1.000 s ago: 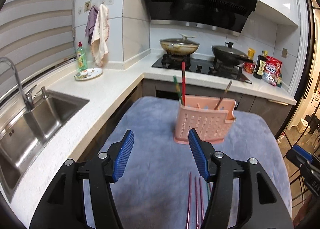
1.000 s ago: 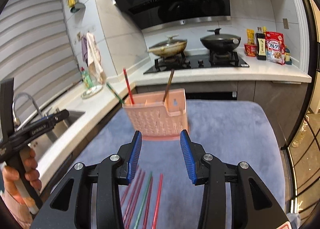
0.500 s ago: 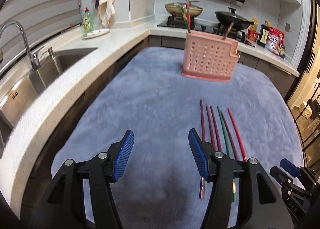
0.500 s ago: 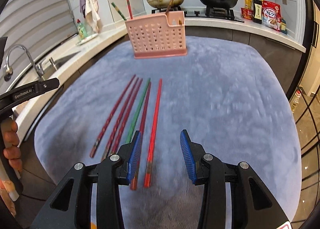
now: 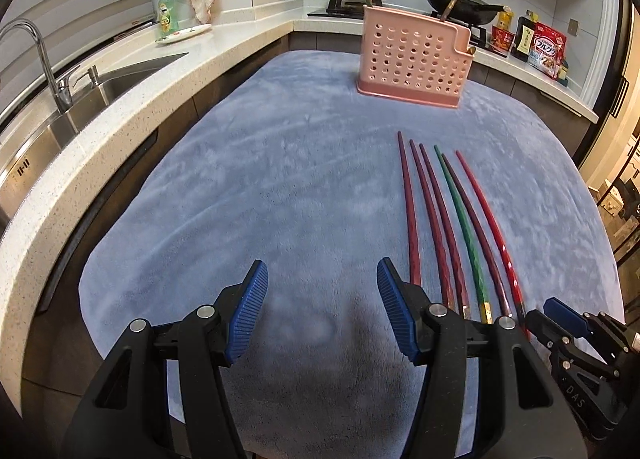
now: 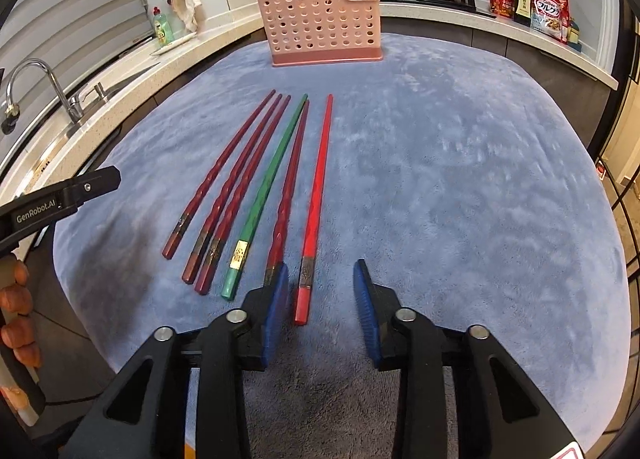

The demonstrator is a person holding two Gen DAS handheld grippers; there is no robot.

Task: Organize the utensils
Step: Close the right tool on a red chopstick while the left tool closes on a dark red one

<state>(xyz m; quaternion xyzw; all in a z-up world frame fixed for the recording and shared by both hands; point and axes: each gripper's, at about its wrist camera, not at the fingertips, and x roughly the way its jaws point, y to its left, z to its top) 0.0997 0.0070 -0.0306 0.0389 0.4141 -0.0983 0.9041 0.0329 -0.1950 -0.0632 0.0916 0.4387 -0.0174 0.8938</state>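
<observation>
A blue-covered desk (image 6: 460, 179) spreads ahead of both grippers, a pink utensil holder (image 6: 322, 25) at its far edge. Six chopsticks (image 6: 256, 183) lie between. The right gripper (image 6: 322, 305) is closing around the bright red chopstick's (image 6: 316, 199) end, not yet pinching. The left gripper (image 5: 322, 309) gapes empty, chopsticks to its right.

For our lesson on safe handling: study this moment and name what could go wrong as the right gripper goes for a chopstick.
1. The right gripper, jaws closing, straddles the bright red chopstick; its left finger overlaps the dark red chopstick, so it might nudge or pinch both.
2. Gripped at its end, the long stick may droop.
3. The pink holder already holds sticks; insertion could snag.
</observation>
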